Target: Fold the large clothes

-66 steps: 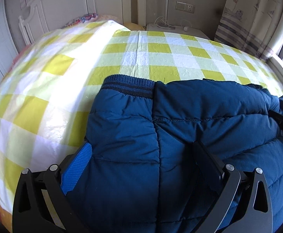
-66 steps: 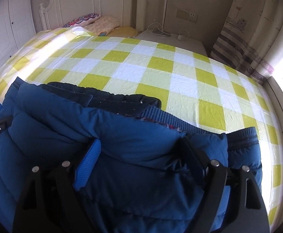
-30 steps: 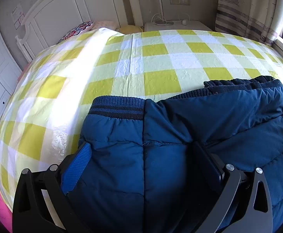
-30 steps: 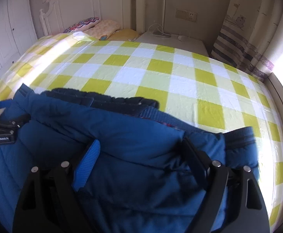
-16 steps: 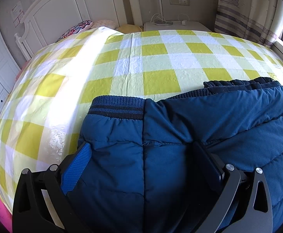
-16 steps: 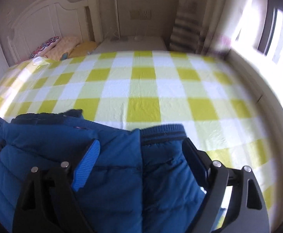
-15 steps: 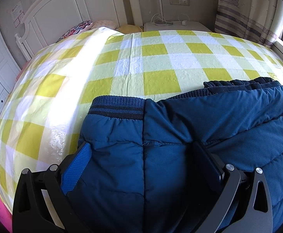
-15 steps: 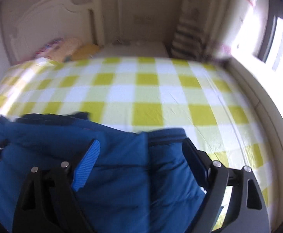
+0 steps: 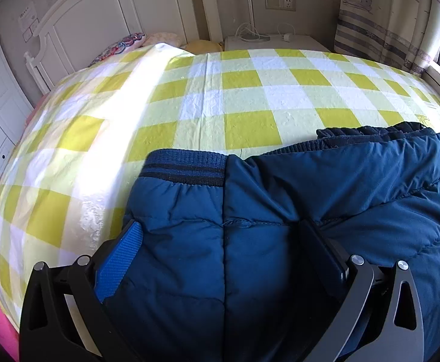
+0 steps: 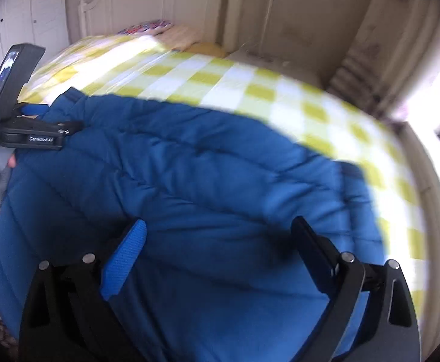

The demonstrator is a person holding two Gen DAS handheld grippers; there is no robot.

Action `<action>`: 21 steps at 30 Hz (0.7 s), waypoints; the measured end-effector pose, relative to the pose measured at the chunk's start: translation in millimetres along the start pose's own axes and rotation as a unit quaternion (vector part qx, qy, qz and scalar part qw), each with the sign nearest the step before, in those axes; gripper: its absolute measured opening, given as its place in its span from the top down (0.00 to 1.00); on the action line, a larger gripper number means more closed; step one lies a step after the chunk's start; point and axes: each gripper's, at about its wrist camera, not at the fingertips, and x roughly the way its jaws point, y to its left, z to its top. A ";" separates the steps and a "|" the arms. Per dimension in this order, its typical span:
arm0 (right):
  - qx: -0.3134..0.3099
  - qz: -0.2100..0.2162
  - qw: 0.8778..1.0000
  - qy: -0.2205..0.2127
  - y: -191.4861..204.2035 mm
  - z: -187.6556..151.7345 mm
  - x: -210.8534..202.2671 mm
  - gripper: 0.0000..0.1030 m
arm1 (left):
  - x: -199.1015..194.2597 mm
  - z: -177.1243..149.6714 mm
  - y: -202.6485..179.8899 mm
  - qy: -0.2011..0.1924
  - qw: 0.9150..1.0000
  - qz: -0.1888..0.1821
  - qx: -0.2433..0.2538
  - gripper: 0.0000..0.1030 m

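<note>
Both wrist views look close over the jacket [image 9: 280, 241] toward the headboard [image 9: 105, 30]
</note>
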 end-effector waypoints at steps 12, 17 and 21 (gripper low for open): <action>0.046 0.062 0.995 -0.058 -25.8 -61.6 -72.9 0.07 | -111.9 -74.1 -61.8 -0.087 0.984 -0.138 0.071 0.04; 0.014 0.050 0.998 -0.040 -13.0 -74.2 -31.4 0.02 | -72.3 -84.9 -75.7 -0.061 0.985 -0.142 0.082 0.04; 0.024 0.040 0.998 -0.041 -26.2 -77.7 -45.2 0.03 | -70.6 -86.3 -78.8 -0.059 0.985 -0.140 0.085 0.04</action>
